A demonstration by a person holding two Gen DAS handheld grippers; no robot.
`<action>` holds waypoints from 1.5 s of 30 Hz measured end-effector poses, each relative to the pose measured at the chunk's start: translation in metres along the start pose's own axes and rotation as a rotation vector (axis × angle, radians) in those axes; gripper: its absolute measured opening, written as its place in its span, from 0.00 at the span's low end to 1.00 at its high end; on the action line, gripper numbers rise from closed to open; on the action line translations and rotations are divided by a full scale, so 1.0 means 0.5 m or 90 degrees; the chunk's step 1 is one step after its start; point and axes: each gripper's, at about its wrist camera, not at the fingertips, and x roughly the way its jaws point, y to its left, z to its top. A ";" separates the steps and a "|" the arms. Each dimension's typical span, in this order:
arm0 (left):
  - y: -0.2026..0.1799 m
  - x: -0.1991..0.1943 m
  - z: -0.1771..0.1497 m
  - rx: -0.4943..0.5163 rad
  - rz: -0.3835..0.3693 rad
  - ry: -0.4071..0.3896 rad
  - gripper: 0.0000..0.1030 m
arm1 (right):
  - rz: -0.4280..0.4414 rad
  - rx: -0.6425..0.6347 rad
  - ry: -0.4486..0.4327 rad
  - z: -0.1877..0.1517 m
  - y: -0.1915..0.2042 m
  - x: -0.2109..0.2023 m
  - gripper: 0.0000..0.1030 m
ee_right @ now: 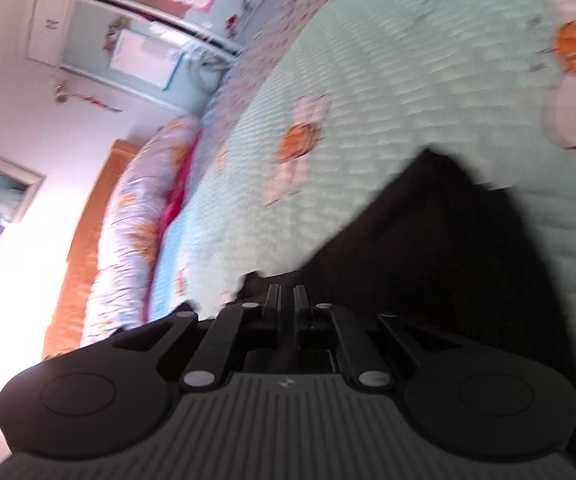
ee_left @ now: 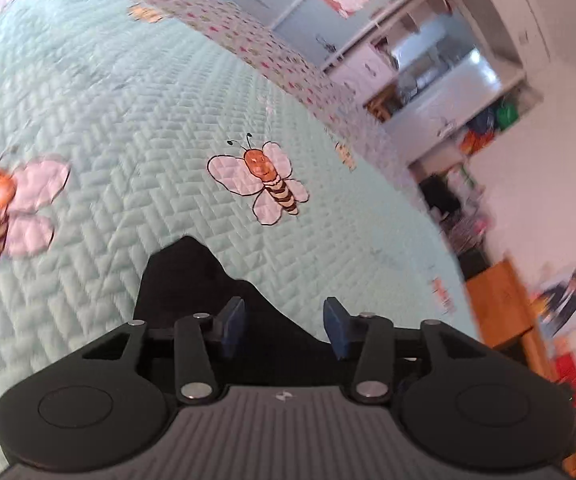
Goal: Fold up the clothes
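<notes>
left wrist view has the black garment (ee_left: 192, 280) bunched just under and ahead of your left gripper (ee_left: 284, 326), jaws standing open with cloth below them, nothing pinched. on the right wrist view your right gripper (ee_right: 288, 300) has its jaws closed, and they look clamped on an edge of the same dark cloth (ee_right: 427, 248). it's matte, crumpled, lying on the mint quilted bedspread (ee_left: 128, 100) with the bee print (ee_left: 264, 178). looks like you're mid-fold, so next you probably want the left to catch a corner.
</notes>
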 end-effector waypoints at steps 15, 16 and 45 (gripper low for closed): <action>0.021 0.023 0.052 -0.019 0.048 0.001 0.40 | -0.083 0.071 -0.037 0.022 -0.098 -0.033 0.00; 0.026 0.030 0.067 -0.023 0.053 0.015 0.40 | -0.079 0.075 -0.037 0.021 -0.101 -0.032 0.00; 0.059 0.128 0.099 0.093 0.114 0.140 0.37 | -0.038 0.096 -0.044 0.013 -0.110 -0.022 0.00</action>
